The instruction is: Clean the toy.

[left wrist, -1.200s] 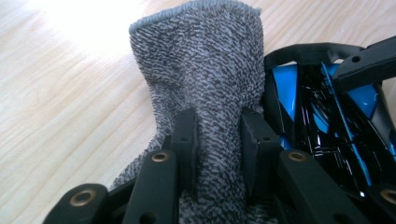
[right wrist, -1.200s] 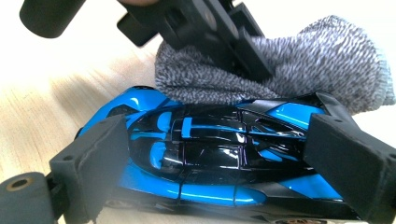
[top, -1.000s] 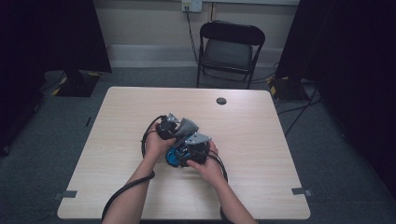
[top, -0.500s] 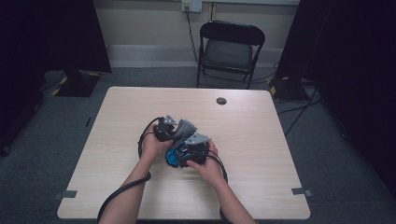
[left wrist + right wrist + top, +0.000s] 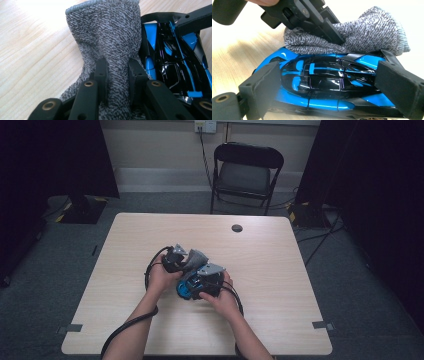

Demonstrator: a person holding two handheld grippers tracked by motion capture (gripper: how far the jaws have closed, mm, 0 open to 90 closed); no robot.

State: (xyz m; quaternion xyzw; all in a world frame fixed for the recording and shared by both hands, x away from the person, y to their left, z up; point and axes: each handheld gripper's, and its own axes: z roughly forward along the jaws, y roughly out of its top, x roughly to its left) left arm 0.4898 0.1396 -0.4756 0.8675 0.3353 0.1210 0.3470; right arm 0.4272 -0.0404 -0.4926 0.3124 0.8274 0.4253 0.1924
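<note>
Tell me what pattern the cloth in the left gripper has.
The cloth is a grey-and-black speckled knit, clearest in the left gripper view.

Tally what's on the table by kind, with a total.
Toy car, blue and black: 1
Grey knitted cloth: 1
Hand-held grippers: 2, left gripper pinching the cloth, right gripper with fingers at the car's two ends
Total: 4

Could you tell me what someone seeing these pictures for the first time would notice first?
Probably the glossy blue and black toy car, lying on the wooden table between the pads of the right tongs, which clamp it at nose and tail. Next, the grey knitted cloth pinched in the left tongs and pressed against the car's side. Beyond the table stands a black folding chair.
</note>
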